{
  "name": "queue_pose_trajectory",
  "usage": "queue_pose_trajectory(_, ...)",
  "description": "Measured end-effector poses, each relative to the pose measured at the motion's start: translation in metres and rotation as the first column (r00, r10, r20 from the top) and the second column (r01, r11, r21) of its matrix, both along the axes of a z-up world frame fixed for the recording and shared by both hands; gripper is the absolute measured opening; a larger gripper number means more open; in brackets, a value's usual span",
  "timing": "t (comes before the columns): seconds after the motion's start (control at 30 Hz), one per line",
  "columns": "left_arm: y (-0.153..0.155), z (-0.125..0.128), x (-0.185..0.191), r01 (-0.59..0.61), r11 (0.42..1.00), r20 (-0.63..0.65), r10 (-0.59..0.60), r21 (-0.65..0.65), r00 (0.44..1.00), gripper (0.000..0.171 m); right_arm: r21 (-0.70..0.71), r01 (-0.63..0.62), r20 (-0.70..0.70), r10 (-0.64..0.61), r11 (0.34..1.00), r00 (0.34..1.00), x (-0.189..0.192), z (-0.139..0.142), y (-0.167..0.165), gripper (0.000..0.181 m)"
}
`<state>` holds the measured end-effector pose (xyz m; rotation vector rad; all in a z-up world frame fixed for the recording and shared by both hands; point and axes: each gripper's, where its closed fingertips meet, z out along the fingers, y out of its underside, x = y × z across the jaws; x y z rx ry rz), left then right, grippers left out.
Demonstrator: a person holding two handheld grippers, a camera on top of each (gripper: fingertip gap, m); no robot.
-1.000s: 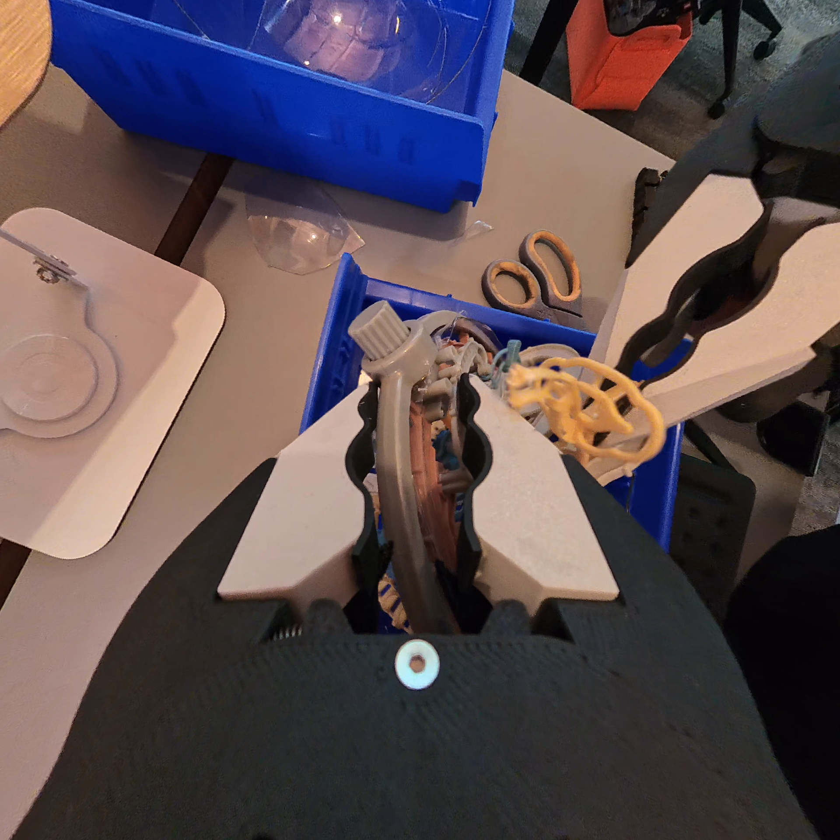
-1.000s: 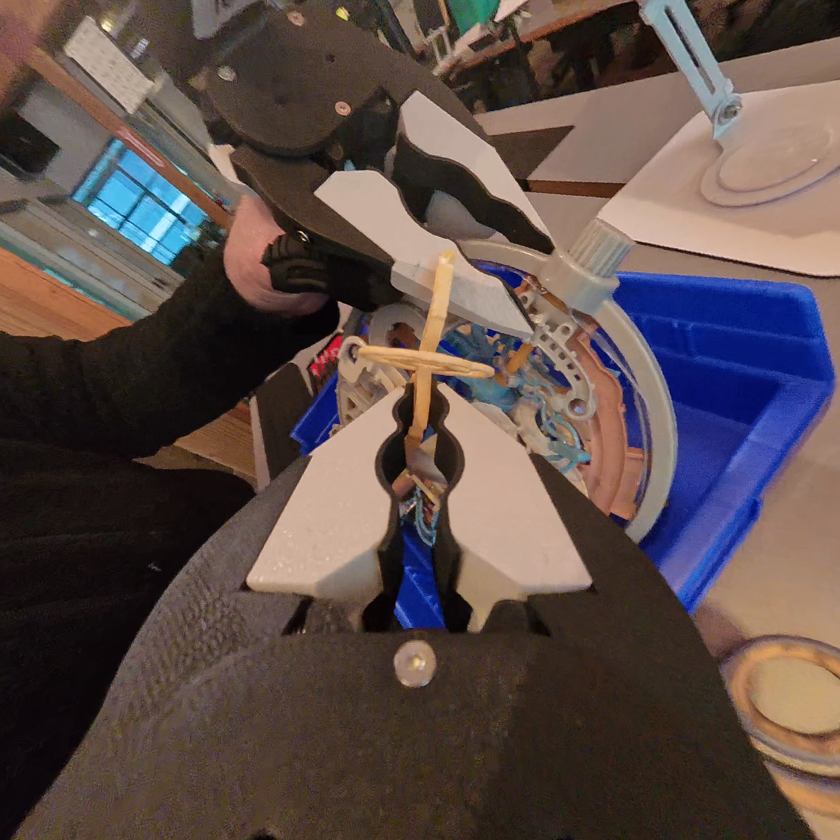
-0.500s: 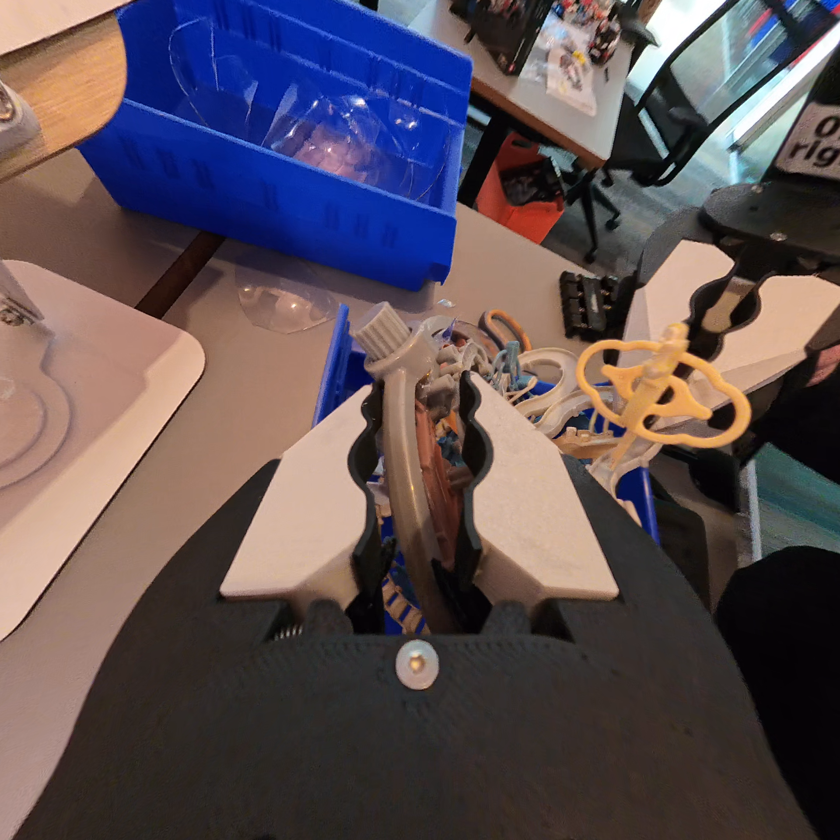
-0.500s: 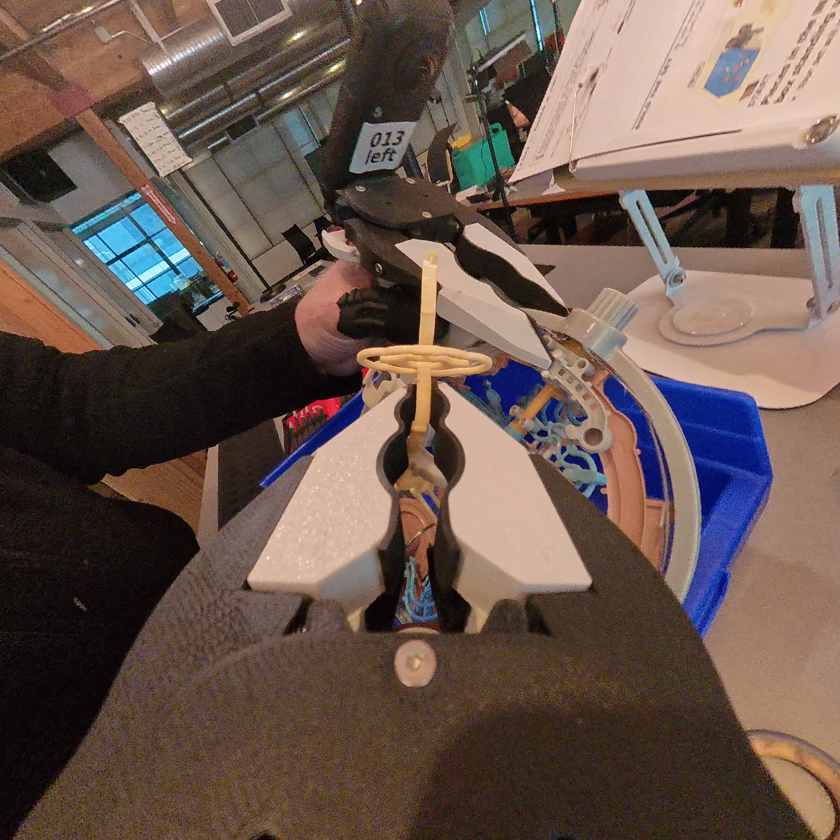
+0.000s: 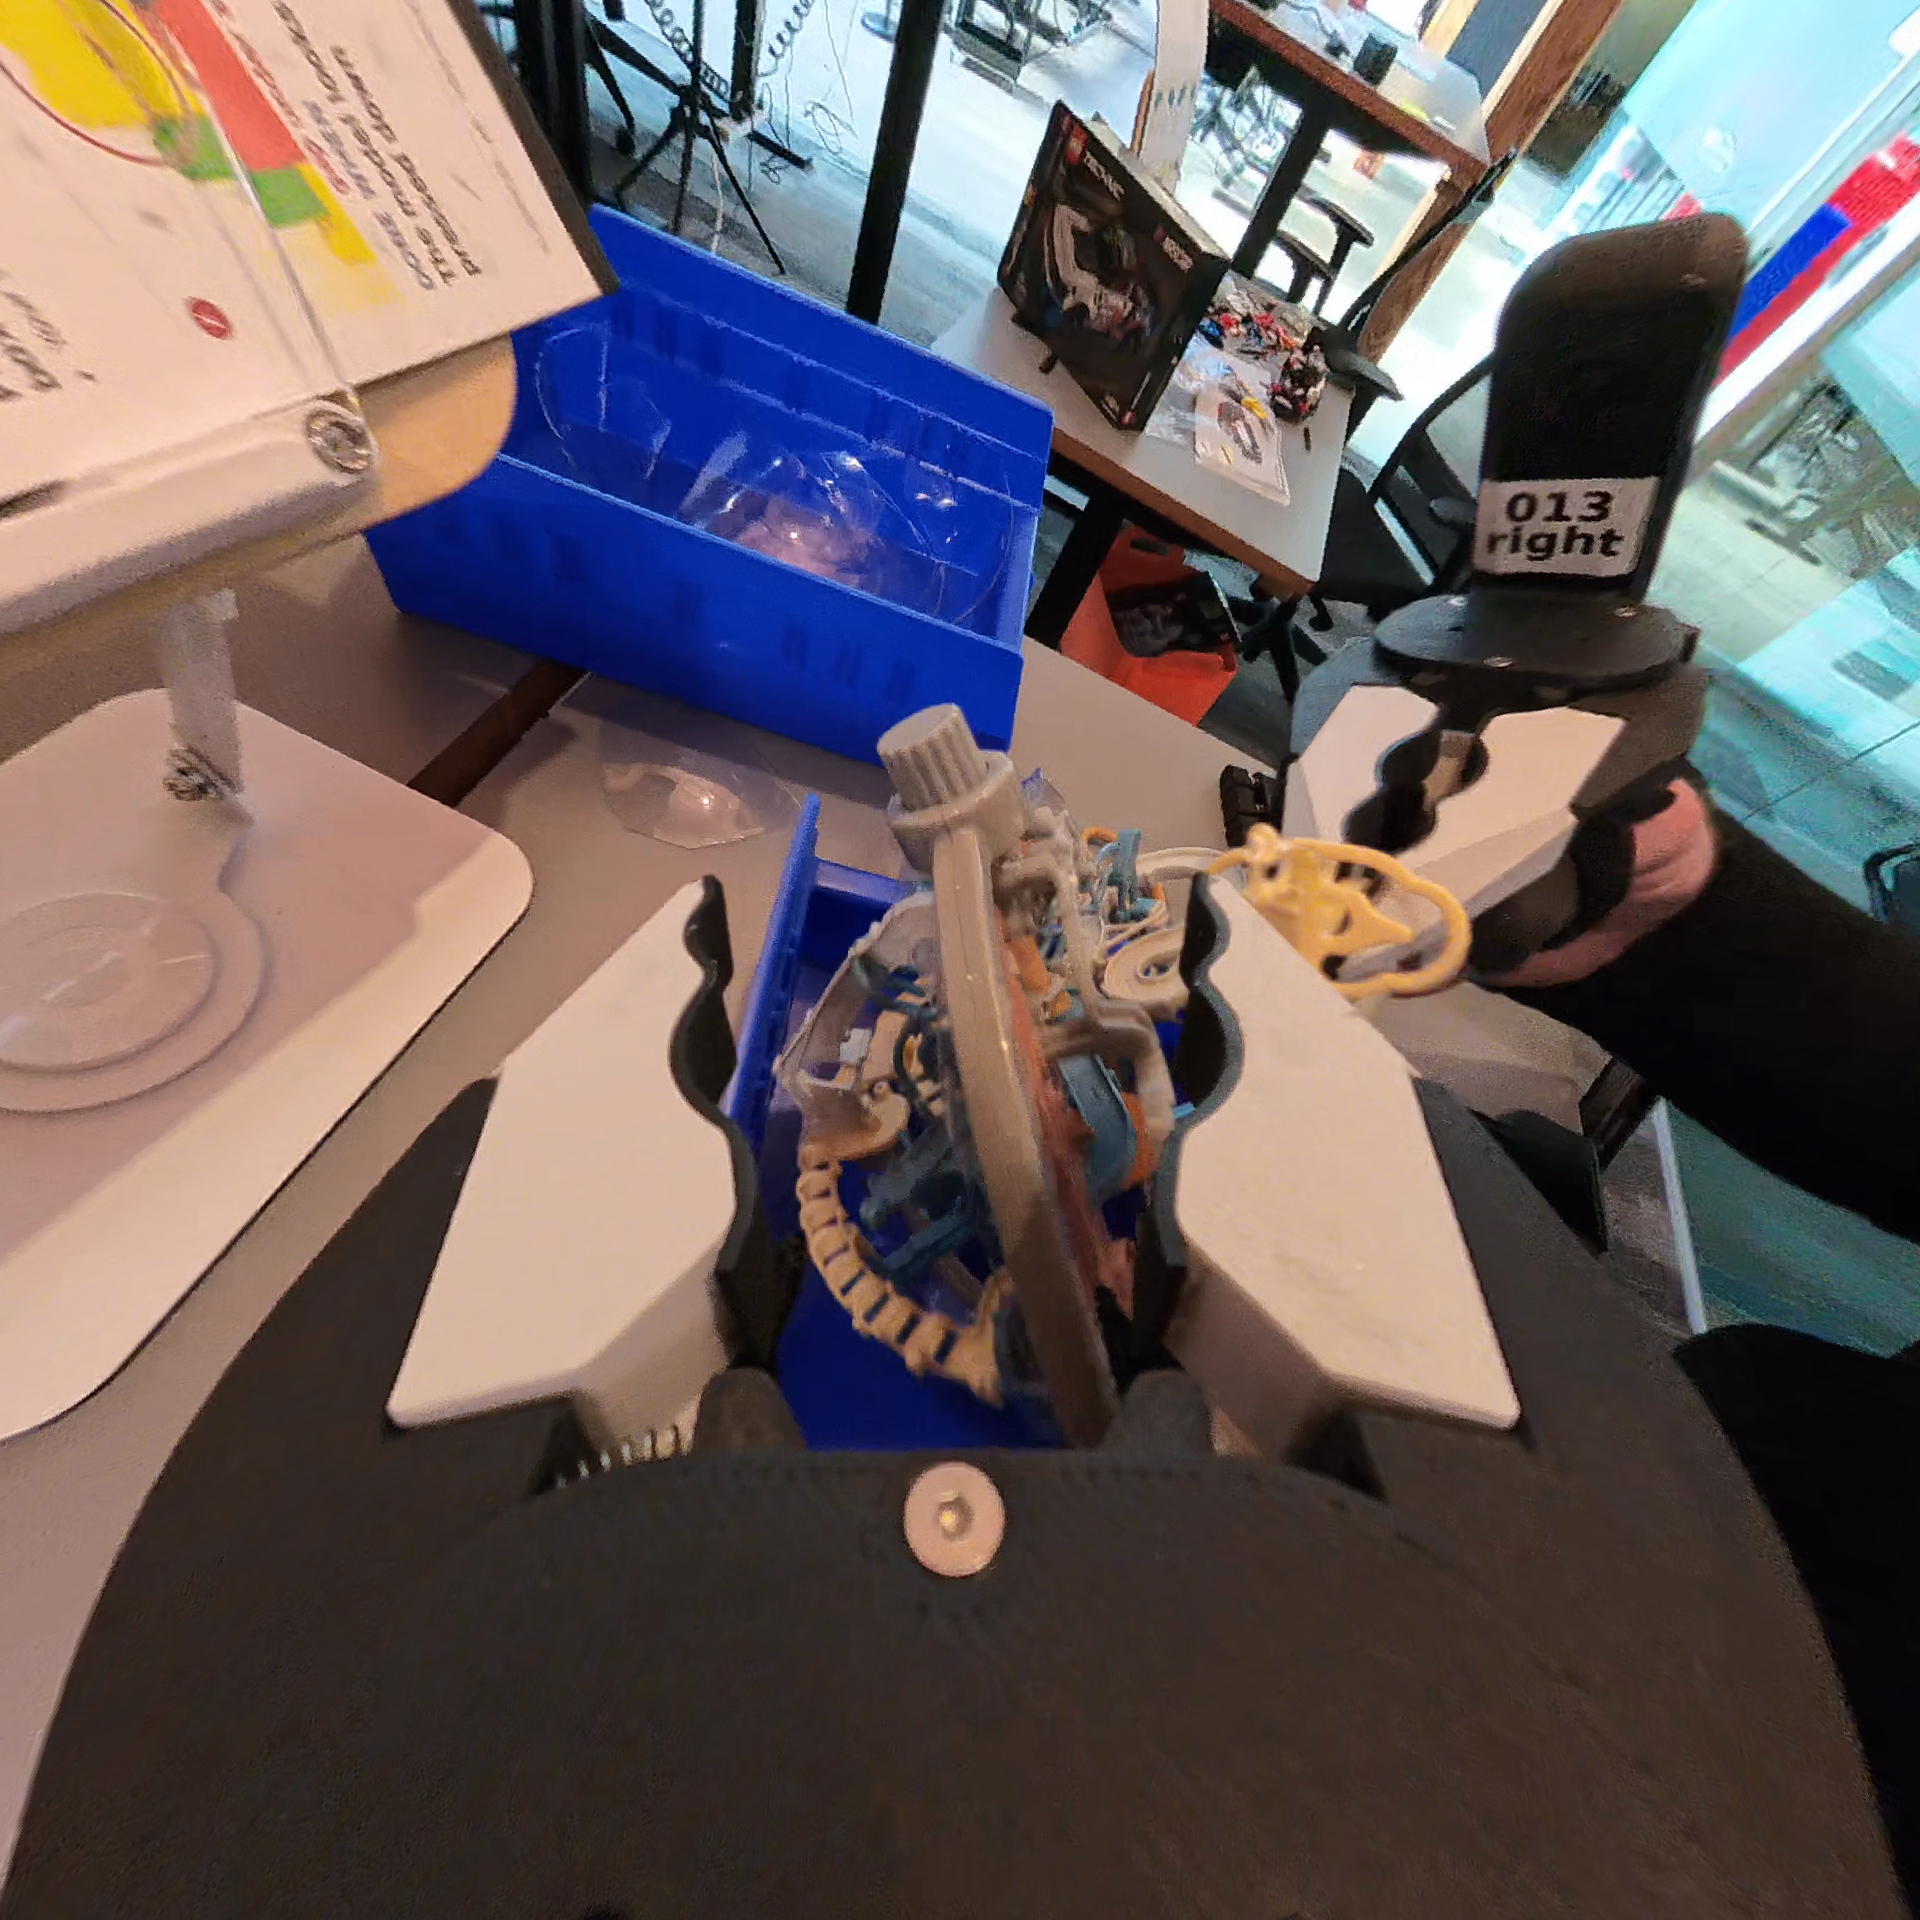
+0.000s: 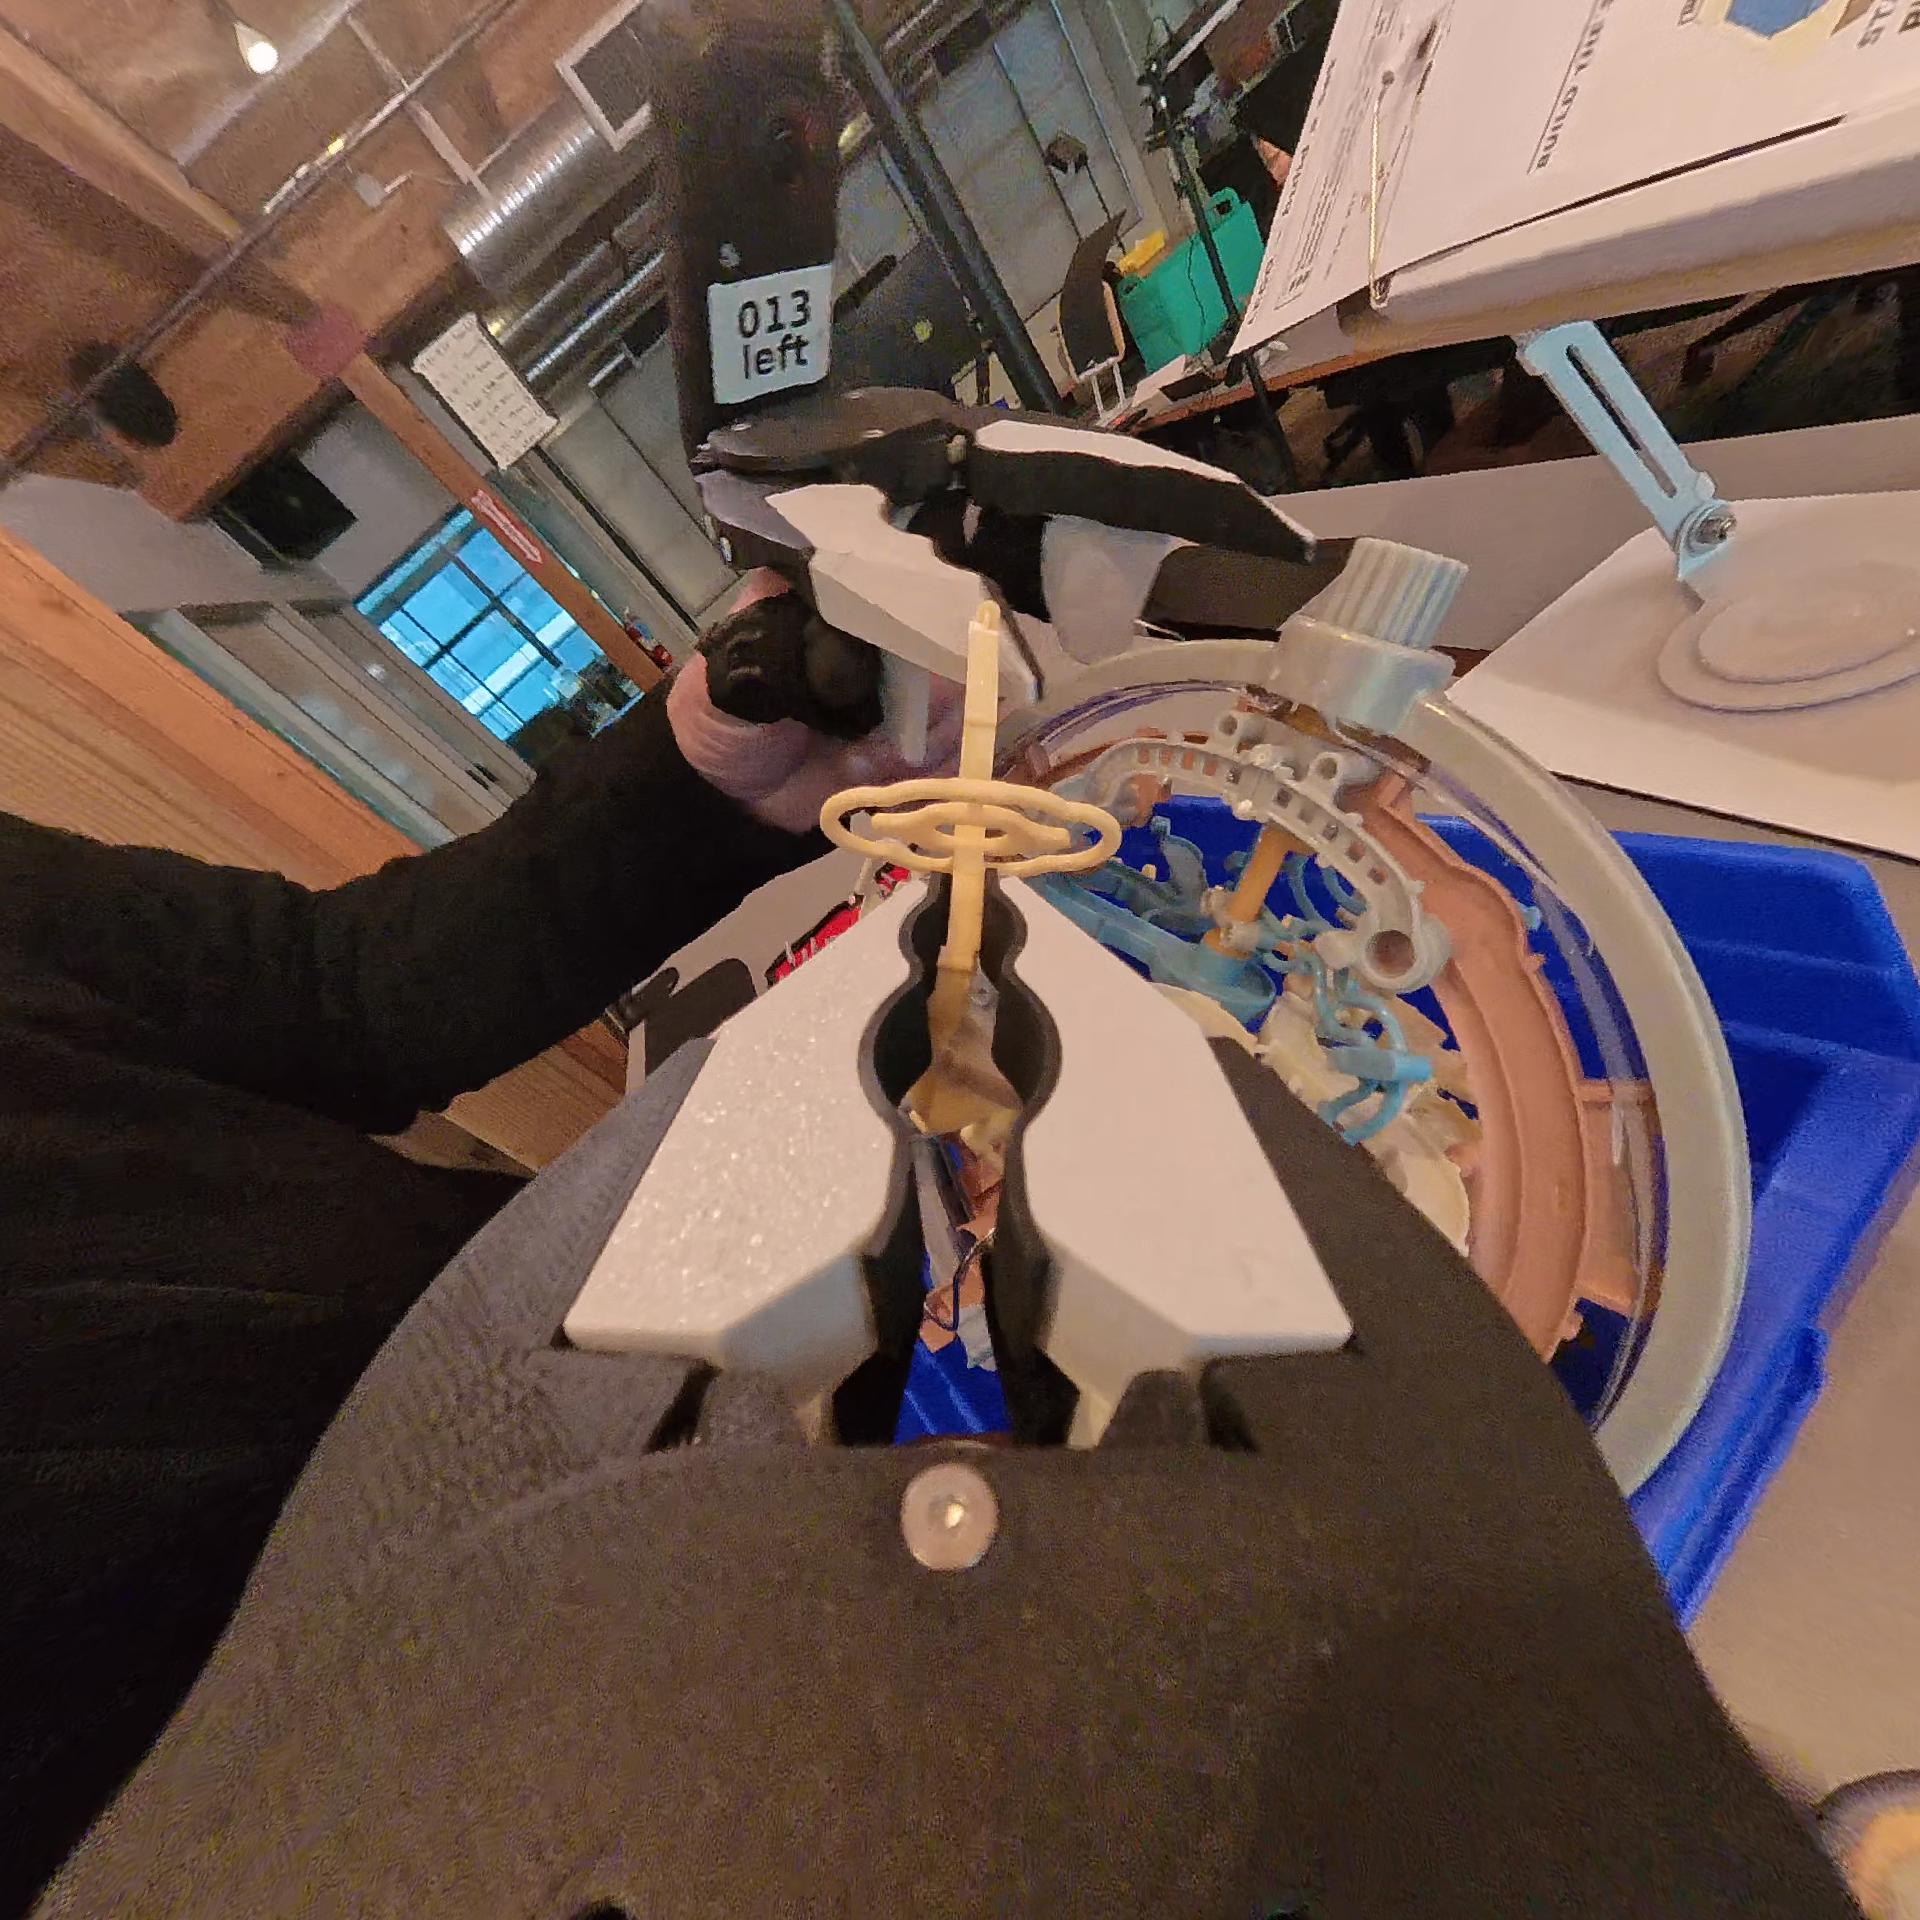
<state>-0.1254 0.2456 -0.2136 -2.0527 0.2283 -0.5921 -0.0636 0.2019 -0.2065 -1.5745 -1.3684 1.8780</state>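
Left wrist view — grey counter (image 5: pixel 623 862) carrying a small blue plastic bin (image 5: pixel 774 997). Left claw (image 5: pixel 956 925) spread wide, straddling the grey-rimmed round plastic mechanism (image 5: pixel 977 1049) standing on edge in that bin; its fingers appear clear of the rim.

Right wrist view — right claw (image 6: pixel 961 904) narrow, clamping the stem of a pale yellow looped plastic piece (image 6: pixel 971 826) just beside the mechanism (image 6: pixel 1558 1039).

Round tan rim (image 6: pixel 1886 1860) — cut off at the corner, unidentifiable

Left tongs (image 5: pixel 956 997) spread wide apart; right tongs (image 6: pixel 961 914) pinched nearly closed, each gripped by a sleeved hand.
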Motion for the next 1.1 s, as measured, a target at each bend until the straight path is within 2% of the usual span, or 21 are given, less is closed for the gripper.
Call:
queue_pose_trajectory(0.03, -0.006, 0.007, -0.004, -0.008, 1.000, -0.027, 0.008, 0.010, 1.000, 0.082, -0.031, 0.006, 0.002, -0.006, 1.000, 1.000, -0.001, 0.000, 0.003, 0.003)
queue_pose_trajectory(0.07, -0.011, 0.020, -0.005, -0.023, 0.998, -0.058, 0.026, 0.059, 0.998, 0.086, -0.059, 0.011, 0.005, -0.011, 0.998, 1.000, -0.002, 0.000, 0.005, 0.003)
queue_pose_trajectory(0.13, -0.025, 0.052, 0.011, 0.023, 0.979, -0.149, 0.007, 0.202, 0.989, 0.073, -0.086, 0.000, 0.018, 0.001, 0.996, 1.000, -0.005, 0.000, 0.005, 0.003)
queue_pose_trajectory(0.17, -0.034, 0.055, 0.032, 0.114, 0.969, -0.235, -0.061, 0.221, 0.970, 0.056, -0.092, -0.006, 0.021, 0.008, 0.996, 1.000, -0.007, 0.001, 0.005, 0.003)
queue_pose_trajectory(0.2, -0.043, 0.044, 0.050, 0.194, 0.971, -0.327, -0.138, 0.143, 0.935, 0.047, -0.104, -0.011, 0.023, 0.014, 0.994, 1.000, -0.009, 0.003, 0.003, 0.003)
queue_pose_trajectory(0.23, -0.049, 0.026, 0.062, 0.226, 0.973, -0.399, -0.193, 0.037, 0.896, 0.045, -0.124, -0.015, 0.019, 0.017, 0.992, 1.000, -0.011, 0.005, 0.002, 0.003)
queue_pose_trajectory(0.27, -0.052, 0.006, 0.065, 0.229, 0.973, -0.484, -0.221, -0.043, 0.847, 0.048, -0.151, 0.001, 0.013, 0.001, 0.988, 1.000, -0.013, 0.007, 0.004, 0.003)
queue_pose_trajectory(0.3, -0.054, -0.006, 0.065, 0.231, 0.969, -0.553, -0.238, -0.084, 0.798, 0.036, -0.186, -0.004, -0.005, 0.003, 0.983, 1.000, -0.013, 0.011, 0.005, 0.003)
queue_pose_trajectory(0.37, -0.053, -0.024, 0.055, 0.151, 0.979, -0.627, -0.203, -0.136, 0.752, 0.041, -0.234, -0.010, -0.030, 0.003, 0.972, 1.000, -0.013, 0.017, 0.008, 0.002)
queue_pose_trajectory(0.4, -0.052, -0.027, 0.057, 0.144, 0.980, -0.617, -0.198, -0.137, 0.762, 0.041, -0.212, 0.000, -0.017, -0.004, 0.977, 1.000, -0.013, 0.015, 0.008, 0.002)
queue_pose_trajectory(0.43, -0.049, -0.024, 0.057, 0.115, 0.987, -0.599, -0.160, -0.113, 0.784, 0.032, -0.210, -0.012, -0.014, 0.009, 0.978, 1.000, -0.013, 0.014, 0.005, 0.003)
queue_pose_trajectory(0.47, -0.045, -0.021, 0.054, 0.095, 0.991, -0.610, -0.130, -0.089, 0.782, 0.015, -0.212, -0.014, -0.018, 0.011, 0.977, 1.000, -0.013, 0.015, 0.005, 0.002)
queue_pose_trajectory(0.5, -0.044, -0.022, 0.054, 0.098, 0.990, -0.608, -0.137, -0.098, 0.782, 0.014, -0.218, -0.008, -0.024, 0.003, 0.976, 1.000, -0.012, 0.015, 0.005, 0.002)
queue_pose_trajectory(0.6, -0.044, -0.029, 0.055, 0.110, 0.983, -0.503, -0.170, -0.148, 0.847, 0.010, -0.156, -0.002, -0.062, -0.008, 0.988, 0.998, -0.010, 0.017, 0.002, 0.003)
queue_pose_trajectory(0.7, -0.045, -0.033, 0.055, 0.110, 0.984, -0.401, -0.158, -0.139, 0.902, 0.011, -0.077, -0.012, -0.083, 0.006, 0.997, 0.997, -0.009, 0.017, -0.005, 0.004)
queue_pose_trajectory(0.8, -0.041, -0.030, 0.050, 0.103, 0.989, -0.333, -0.132, -0.102, 0.934, 0.012, -0.066, -0.016, -0.118, 0.008, 0.998, 0.993, -0.011, 0.021, -0.008, 0.004)
queue_pose_trajectory(0.97, -0.041, -0.029, 0.047, 0.112, 0.989, -0.218, -0.132, -0.101, 0.967, 0.013, 0.148, -0.013, -0.150, 0.035, 0.989, 0.988, -0.012, 0.023, -0.023, 0.006)
queue_pose_trajectory(1.0, -0.039, -0.027, 0.046, 0.108, 0.991, -0.178, -0.121, -0.084, 0.977, 0.012, 0.191, -0.010, -0.158, 0.040, 0.982, 0.987, -0.013, 0.024, -0.025, 0.006)
queue_pose_trajectory(1.1, -0.038, -0.028, 0.044, 0.087, 0.993, -0.161, -0.098, -0.076, 0.982, 0.012, 0.330, -0.008, -0.156, 0.063, 0.944, 0.986, -0.013, 0.020, -0.034, 0.003)
